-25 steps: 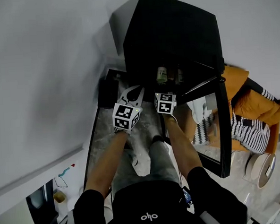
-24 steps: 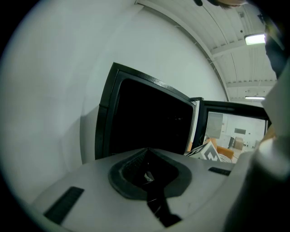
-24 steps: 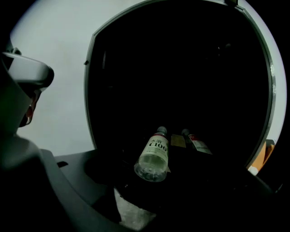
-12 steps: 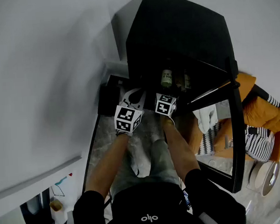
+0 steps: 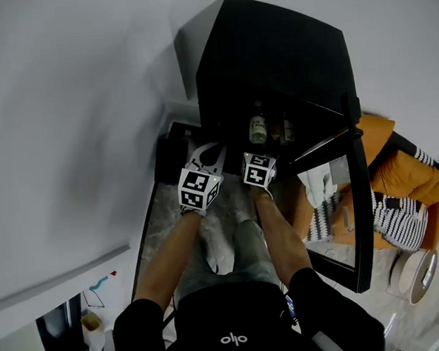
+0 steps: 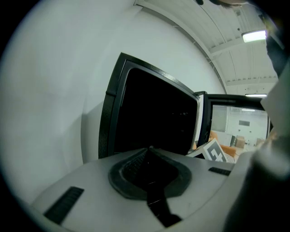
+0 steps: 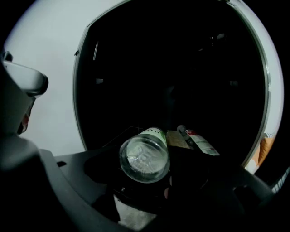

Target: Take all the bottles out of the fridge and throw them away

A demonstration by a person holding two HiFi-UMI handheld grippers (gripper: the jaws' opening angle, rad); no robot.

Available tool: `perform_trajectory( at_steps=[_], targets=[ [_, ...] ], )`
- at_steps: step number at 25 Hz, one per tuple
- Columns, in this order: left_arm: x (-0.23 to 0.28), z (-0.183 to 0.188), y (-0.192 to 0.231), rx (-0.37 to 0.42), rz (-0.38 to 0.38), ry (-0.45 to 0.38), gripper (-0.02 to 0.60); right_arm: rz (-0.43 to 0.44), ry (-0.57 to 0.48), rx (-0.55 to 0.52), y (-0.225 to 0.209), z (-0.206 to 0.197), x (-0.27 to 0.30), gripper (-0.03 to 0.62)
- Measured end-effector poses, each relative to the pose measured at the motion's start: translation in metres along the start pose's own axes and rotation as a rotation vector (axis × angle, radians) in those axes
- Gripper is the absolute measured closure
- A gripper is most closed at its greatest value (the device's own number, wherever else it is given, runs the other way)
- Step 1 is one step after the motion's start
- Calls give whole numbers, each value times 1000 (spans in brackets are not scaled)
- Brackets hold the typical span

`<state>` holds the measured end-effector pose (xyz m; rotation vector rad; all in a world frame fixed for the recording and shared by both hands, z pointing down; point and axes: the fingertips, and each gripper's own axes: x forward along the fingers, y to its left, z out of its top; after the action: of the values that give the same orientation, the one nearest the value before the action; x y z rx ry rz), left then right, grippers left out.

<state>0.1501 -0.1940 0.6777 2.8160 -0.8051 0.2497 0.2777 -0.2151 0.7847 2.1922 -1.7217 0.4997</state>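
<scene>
Approach to bottle inside black glass-door fridge (image 5: pixel 271 49).
Right gripper (image 5: pixel 258 160) jaws have just been opening, spread wide before the base of the clear glass bottle (image 7: pixel 145 156) lying on its side, not gripping; grasp seems next. Left gripper (image 5: pixel 208 151) closed, empty.

A small white mark reading something like "olo" sits on the person's black shirt (image 5: pixel 233 339). The green-and-white label on the clear glass bottle (image 7: pixel 145 156) and the red-and-white label on the second bottle (image 7: pixel 199 141) are too dim to read.
</scene>
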Motion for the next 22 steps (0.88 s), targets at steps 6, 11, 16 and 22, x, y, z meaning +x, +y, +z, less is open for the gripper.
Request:
perform_trajectory(
  at_steps=[6,11,16,22],
  targets=[
    [-33,65,-22,-23,-1,19,575,30,36,-3,8,51,-65,267],
    [-63,119,-41,-36,6,21,575,58,100,21,12,93,-121,267],
    [-89,149,-55,-52,29,11,575,106,73,17,17,137,-166,267],
    [-126,165,-53,-51,72,-15,575,169,36,-14,43,170,-205,267]
  ],
)
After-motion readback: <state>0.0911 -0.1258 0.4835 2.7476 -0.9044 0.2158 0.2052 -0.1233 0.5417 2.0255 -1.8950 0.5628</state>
